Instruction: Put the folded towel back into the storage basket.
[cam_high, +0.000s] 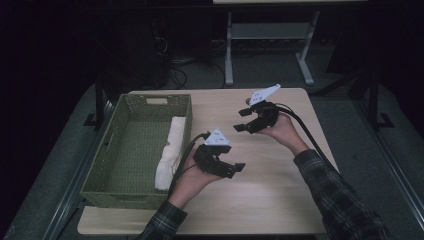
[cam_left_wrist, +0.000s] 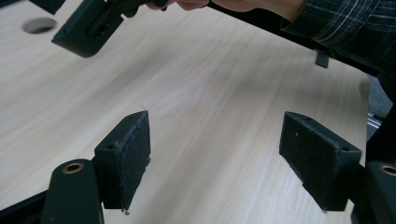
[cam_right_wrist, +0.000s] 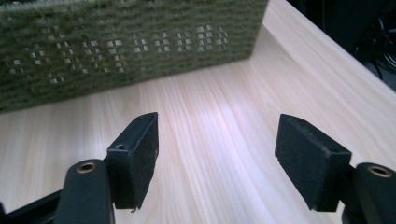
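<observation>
Over the middle of the bench (cam_high: 280, 200), both grippers hang free with fingers spread wide and nothing between them: the left gripper (cam_high: 239, 170) sits near six o'clock of the surface, the right gripper (cam_high: 241, 120) toward one o'clock of it. At nine o'clock stands the green woven basket (cam_high: 112, 155), with a folded white cloth (cam_high: 170, 152) lying along its inner right wall, just beside the left hand. A likely slip from here: the cloth unfolding or snagging on the basket's weave if fingers pinch only its top layer.
</observation>
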